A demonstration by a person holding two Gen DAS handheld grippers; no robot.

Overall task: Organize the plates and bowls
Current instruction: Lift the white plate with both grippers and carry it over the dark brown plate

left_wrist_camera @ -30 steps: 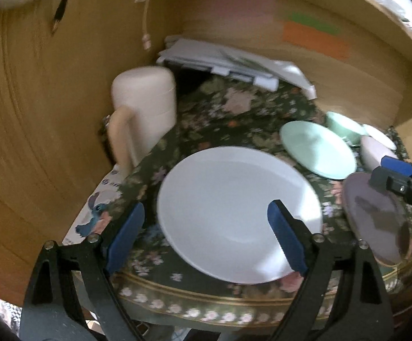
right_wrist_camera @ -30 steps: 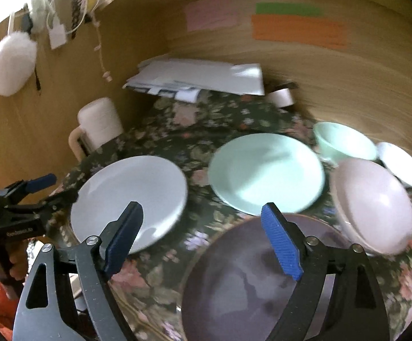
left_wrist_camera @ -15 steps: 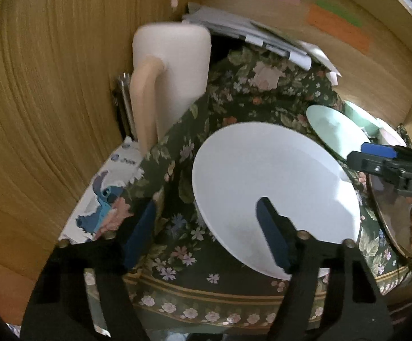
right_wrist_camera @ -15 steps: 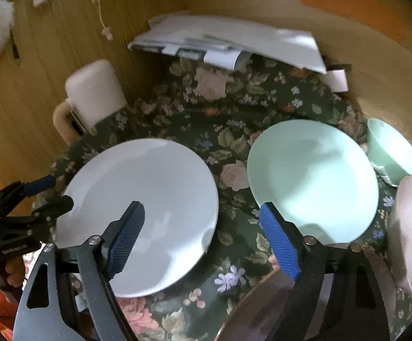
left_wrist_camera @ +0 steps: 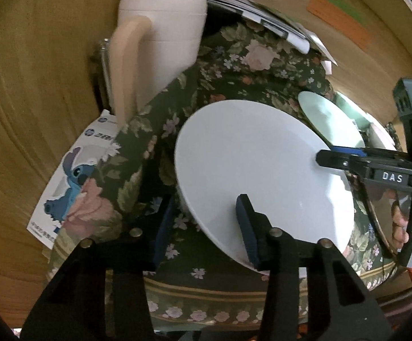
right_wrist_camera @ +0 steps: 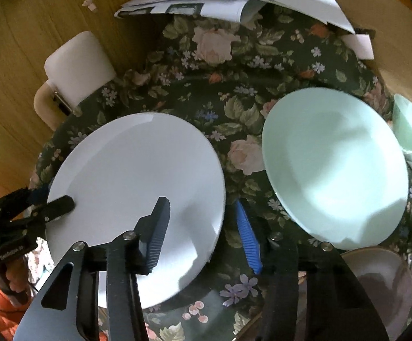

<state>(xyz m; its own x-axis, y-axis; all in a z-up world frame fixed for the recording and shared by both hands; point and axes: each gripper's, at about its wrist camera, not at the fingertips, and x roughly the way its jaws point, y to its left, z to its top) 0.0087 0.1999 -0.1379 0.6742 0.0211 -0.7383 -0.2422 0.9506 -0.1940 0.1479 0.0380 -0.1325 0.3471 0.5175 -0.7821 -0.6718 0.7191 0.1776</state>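
Dark floral tablecloth (right_wrist_camera: 234, 85) covers the round table. At frame centre lies the flat white ceramic plate (right_wrist_camera: 137, 187), stiff, glazed, slippery and breakable; its rim is the best hold. Left gripper (left_wrist_camera: 206, 227) and right gripper (right_wrist_camera: 203, 236) each straddle the rim, jaws spread.

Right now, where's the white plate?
The white plate lies on the floral tablecloth, left of the mint plate in the right wrist view, with both tools straddling its opposite edges.

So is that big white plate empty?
Empty: the white plate shows only bare glaze, with each tool's fingers straddling its rim.
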